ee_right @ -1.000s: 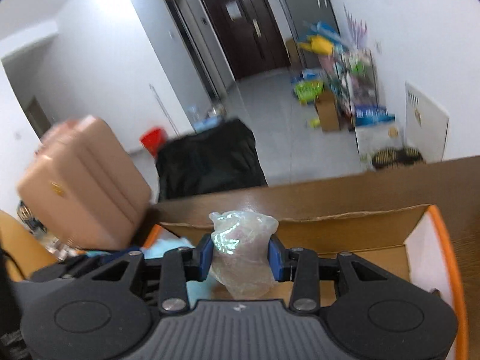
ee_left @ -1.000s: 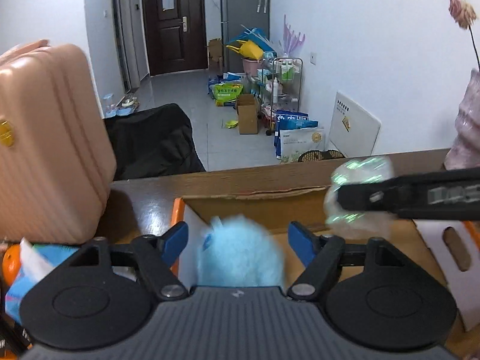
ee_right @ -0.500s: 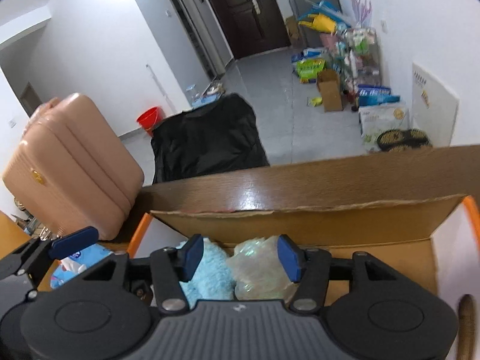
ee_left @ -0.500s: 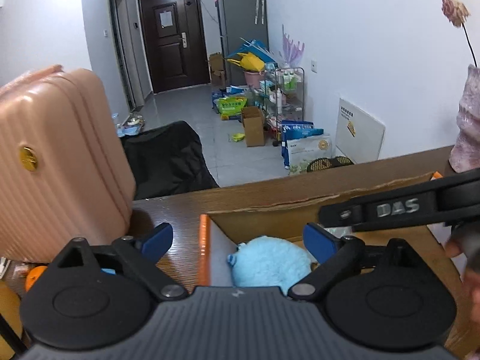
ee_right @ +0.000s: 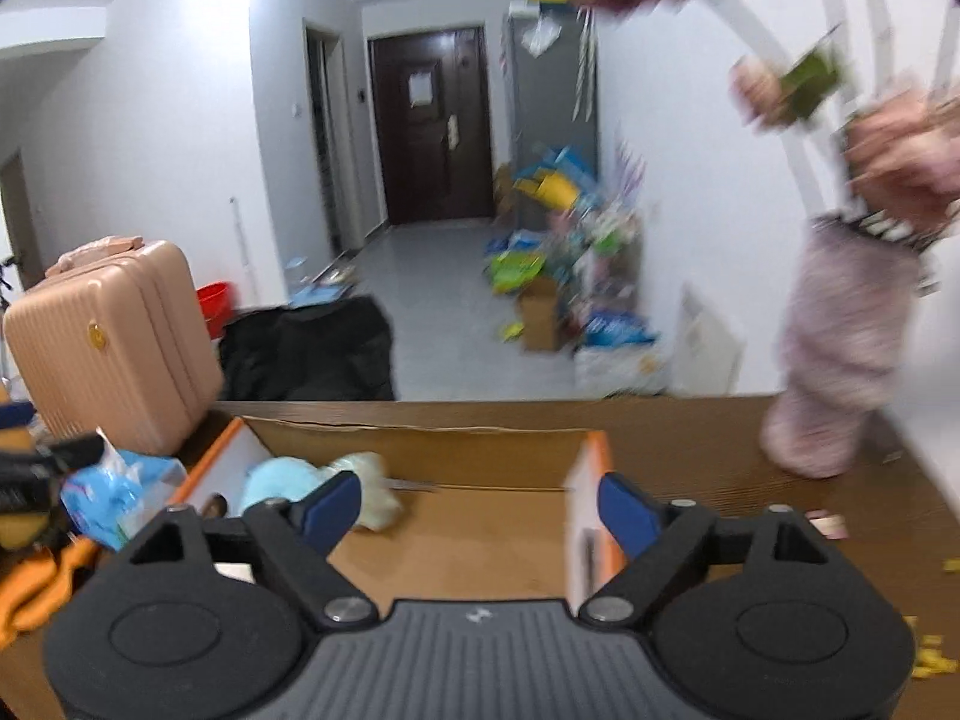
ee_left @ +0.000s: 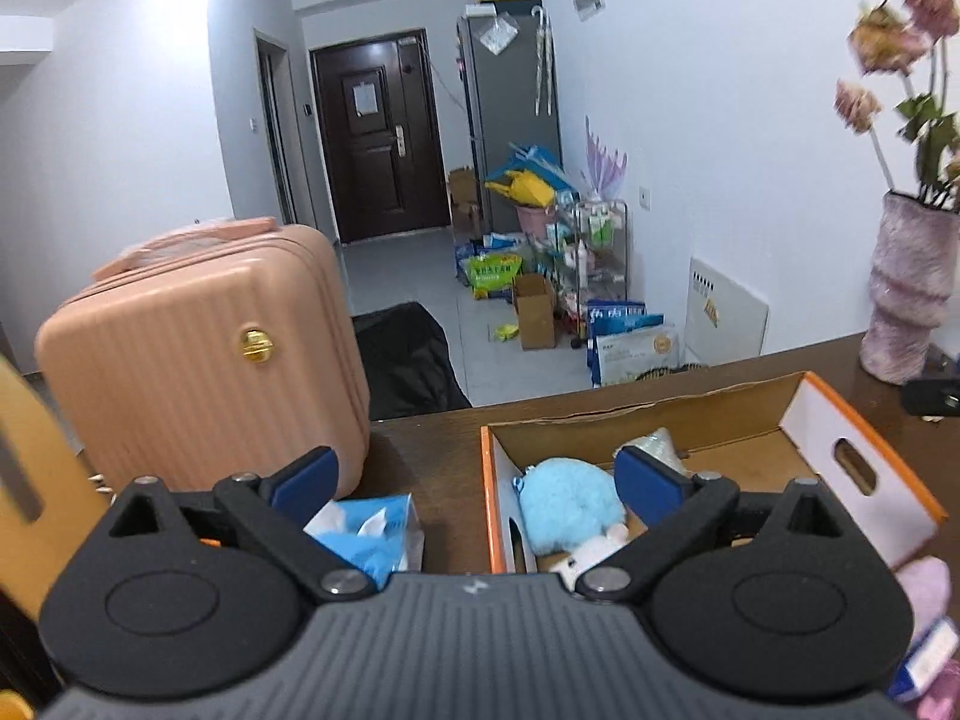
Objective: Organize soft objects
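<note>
Though hidden rightward, pink plush [ee_left: 927, 591] beside box [ee_left: 864, 516]

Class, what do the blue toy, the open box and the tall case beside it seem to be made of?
Blue toy: plush, fuzzy matte pile. Box: corrugated cardboard, brown with a torn raw edge, orange trim. Case: probably hard plastic, ribbed pink shell with a soft sheen.
</note>
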